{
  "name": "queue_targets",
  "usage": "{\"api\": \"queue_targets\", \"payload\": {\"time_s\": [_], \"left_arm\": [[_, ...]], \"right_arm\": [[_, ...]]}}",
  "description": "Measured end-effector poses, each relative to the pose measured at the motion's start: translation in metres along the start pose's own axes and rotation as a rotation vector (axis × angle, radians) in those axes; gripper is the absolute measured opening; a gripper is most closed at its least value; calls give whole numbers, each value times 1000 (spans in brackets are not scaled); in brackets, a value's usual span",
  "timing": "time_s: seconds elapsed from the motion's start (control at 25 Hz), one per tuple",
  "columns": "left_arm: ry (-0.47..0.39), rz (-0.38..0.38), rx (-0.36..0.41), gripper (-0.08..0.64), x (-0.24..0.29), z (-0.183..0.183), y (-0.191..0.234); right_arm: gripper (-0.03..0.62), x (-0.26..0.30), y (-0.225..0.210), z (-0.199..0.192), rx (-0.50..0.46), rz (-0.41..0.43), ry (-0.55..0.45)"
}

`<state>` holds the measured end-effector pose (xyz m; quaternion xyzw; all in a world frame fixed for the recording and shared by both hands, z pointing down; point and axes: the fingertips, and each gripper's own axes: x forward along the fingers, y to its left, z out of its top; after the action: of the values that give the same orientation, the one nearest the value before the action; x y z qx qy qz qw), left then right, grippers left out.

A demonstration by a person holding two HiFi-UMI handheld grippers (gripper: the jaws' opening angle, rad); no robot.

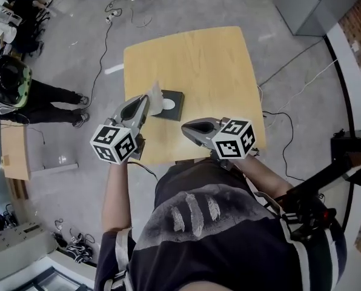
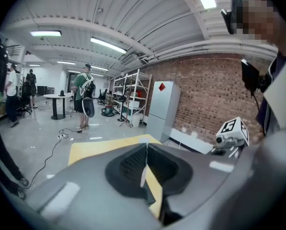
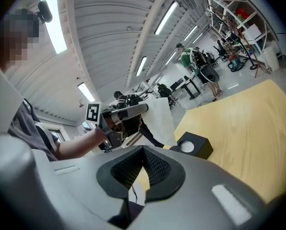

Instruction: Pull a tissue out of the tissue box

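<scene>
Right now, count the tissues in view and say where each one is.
1. The tissue hangs from the left gripper, its jaws shut on it, beside the black tissue box. White shows in the box's opening, so more may be hidden inside.

- The counter [image 1: 211,71] is a square top of light wood with rounded corners. It stands on a grey, glossy floor [image 1: 186,5].
- A low black tissue box [image 1: 177,102] lies flat on the wood, toward the near left part of the top and a little in from both edges. A round white opening shows in its upper face.
- Thin dark cables [image 1: 103,47] trail across the floor on the counter's left, and more run on its right.
</scene>
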<state>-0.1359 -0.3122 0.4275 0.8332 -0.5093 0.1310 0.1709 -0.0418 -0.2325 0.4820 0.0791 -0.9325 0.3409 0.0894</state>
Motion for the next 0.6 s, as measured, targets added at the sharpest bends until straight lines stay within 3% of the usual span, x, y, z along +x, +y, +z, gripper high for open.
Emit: {"api": "queue_targets", "payload": {"time_s": [0.2, 0.6], "left_arm": [[-9, 74, -6, 0, -28, -2, 7], [-106, 164, -29, 0, -76, 3, -5]], "right_arm": [[-2, 6, 15, 10, -15, 62, -7], [-2, 8, 38, 12, -57, 127, 42]]}}
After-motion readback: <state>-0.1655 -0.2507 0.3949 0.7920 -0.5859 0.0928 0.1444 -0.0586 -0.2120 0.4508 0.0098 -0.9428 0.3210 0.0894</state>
